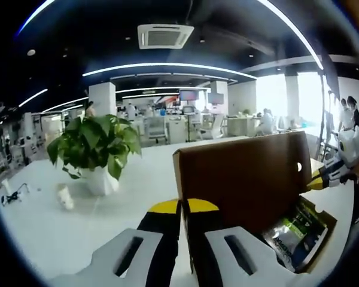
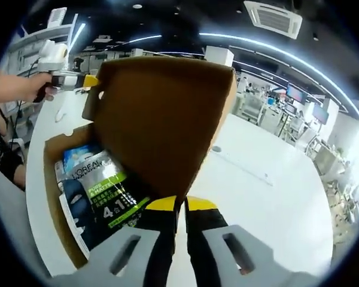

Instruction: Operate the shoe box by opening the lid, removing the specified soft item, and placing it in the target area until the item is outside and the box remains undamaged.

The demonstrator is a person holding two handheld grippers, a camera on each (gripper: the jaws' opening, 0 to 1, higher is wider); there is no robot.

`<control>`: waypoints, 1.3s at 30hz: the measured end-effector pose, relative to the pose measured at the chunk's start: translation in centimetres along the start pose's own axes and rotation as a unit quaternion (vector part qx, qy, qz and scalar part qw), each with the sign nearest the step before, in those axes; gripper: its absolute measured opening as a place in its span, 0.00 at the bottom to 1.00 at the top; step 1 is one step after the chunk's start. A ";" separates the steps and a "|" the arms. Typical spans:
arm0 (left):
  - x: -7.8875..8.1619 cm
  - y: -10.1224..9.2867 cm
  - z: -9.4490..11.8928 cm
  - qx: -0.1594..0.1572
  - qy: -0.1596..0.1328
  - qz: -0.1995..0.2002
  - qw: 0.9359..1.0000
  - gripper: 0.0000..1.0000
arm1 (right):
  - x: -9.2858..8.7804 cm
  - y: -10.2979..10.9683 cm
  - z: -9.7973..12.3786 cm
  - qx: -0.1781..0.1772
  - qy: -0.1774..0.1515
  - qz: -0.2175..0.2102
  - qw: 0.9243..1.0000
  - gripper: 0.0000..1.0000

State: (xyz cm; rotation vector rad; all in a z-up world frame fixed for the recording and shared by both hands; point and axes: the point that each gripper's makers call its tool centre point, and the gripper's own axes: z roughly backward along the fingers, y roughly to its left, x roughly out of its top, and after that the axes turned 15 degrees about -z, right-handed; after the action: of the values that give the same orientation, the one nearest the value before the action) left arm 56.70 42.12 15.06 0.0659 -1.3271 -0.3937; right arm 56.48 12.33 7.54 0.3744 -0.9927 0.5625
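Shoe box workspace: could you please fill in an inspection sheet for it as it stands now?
Surface: white table.
Job's things: shoe box open, lid raised; printed packets inside.
Clutter: potted plant; small white object.
Grippers: left hand-held gripper and right hand-held gripper, jaws shut at opposite ends of the lid.
Cables: dark cable near the table's edge.
Surroundings: open office, desks, distant people.

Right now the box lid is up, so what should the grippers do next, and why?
Probably tip the lid further back, then reach for the soft packet. Both grippers, left and right, look shut on the lid's edge, and the packet lies uncovered in the shoe box.
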 end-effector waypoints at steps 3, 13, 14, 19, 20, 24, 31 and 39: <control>0.0 0.0 -0.2 -0.001 0.000 -0.001 1.000 0.01 | 0.0 0.0 0.0 0.000 0.001 0.008 1.000 0.02; 0.0 0.0 -0.8 -0.002 -0.001 -0.015 1.000 0.02 | 0.2 -0.1 -0.1 -0.005 0.000 0.033 0.999 0.01; 0.0 0.0 -0.8 -0.002 -0.002 -0.015 1.000 0.02 | 0.2 -0.1 -0.1 -0.005 0.000 0.033 0.999 0.01; -0.4 0.6 -0.8 -0.001 0.001 -0.002 1.000 0.09 | 0.2 -0.1 -0.1 -0.007 0.001 0.042 0.999 0.01; -0.6 0.5 -0.6 -0.002 0.004 0.000 1.000 0.11 | 0.1 -0.1 -0.2 -0.007 0.001 0.042 0.999 0.01; -1.6 0.1 -0.3 -0.012 0.023 0.000 1.000 0.12 | 0.2 -0.1 -0.2 -0.006 0.002 0.041 0.999 0.01; -3.6 -1.2 0.5 -0.033 0.059 0.004 0.998 0.10 | 0.3 -0.2 -0.3 -0.005 0.002 0.042 0.999 0.01; -6.0 -2.5 0.6 -0.056 0.092 0.016 0.994 0.02 | 0.6 -0.5 -0.8 -0.005 -0.001 0.037 0.999 0.01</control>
State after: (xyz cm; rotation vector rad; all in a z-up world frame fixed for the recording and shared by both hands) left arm 54.44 41.79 8.91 -0.0134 -1.1205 -0.4240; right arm 57.61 12.55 7.63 0.3313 -1.0139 0.6237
